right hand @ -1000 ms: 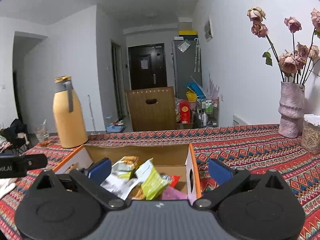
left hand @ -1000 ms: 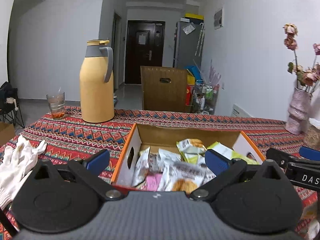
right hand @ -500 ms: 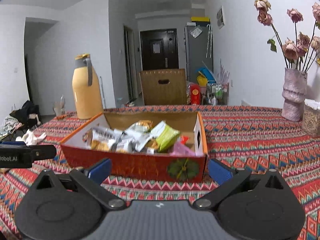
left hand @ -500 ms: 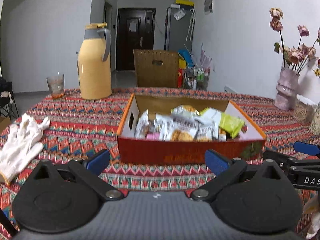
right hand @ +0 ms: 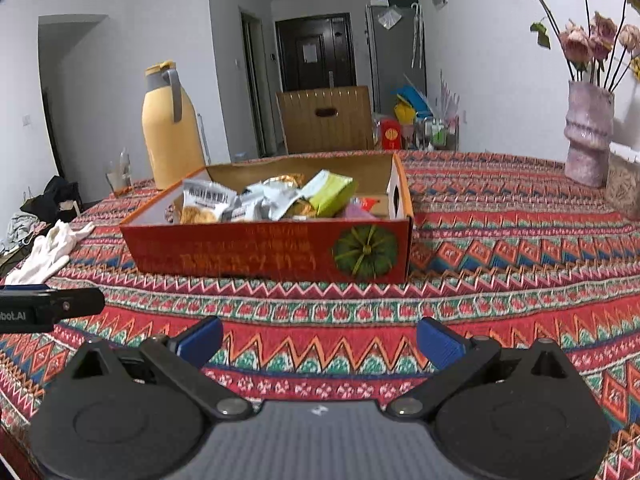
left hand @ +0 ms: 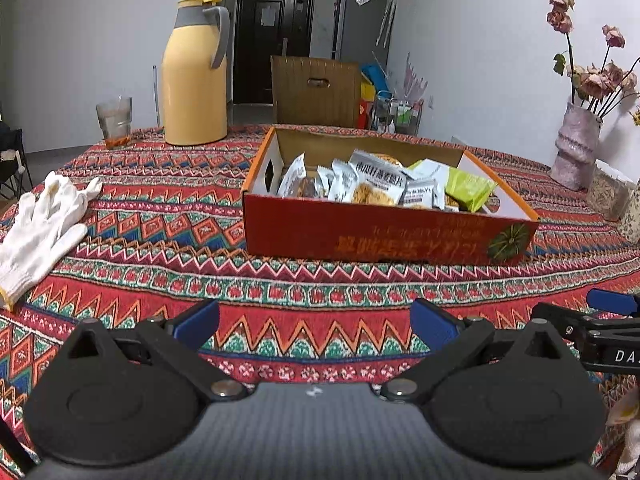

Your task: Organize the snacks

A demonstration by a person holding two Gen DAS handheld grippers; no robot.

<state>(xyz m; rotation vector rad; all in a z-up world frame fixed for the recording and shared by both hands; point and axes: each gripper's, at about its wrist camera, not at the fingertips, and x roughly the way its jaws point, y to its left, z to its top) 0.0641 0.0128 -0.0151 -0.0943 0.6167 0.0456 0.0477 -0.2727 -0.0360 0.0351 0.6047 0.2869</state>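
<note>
A red cardboard box (left hand: pixel 380 236) (right hand: pixel 256 252) with a pumpkin picture stands on the patterned tablecloth, holding several snack packets (left hand: pixel 376 186) (right hand: pixel 256 202), silver ones and a green one (right hand: pixel 334 194). My left gripper (left hand: pixel 316 326) hovers open over the cloth, well short of the box's front wall, nothing between its blue pads. My right gripper (right hand: pixel 320 340) is open too, empty, and equally far back from the box. Each gripper's tip shows at the edge of the other's view.
A yellow thermos jug (left hand: pixel 196 76) and a glass (left hand: pixel 114 122) stand at the back left. White gloves (left hand: pixel 40 220) lie at the left. A pink vase with dried flowers (left hand: pixel 576 148) stands at the right, beside a container (right hand: pixel 624 184). A chair back (left hand: pixel 316 92) rises behind the table.
Both grippers have drawn back from above the box toward the table's near side; the box now lies well ahead of them. Both stayed open and empty.
</note>
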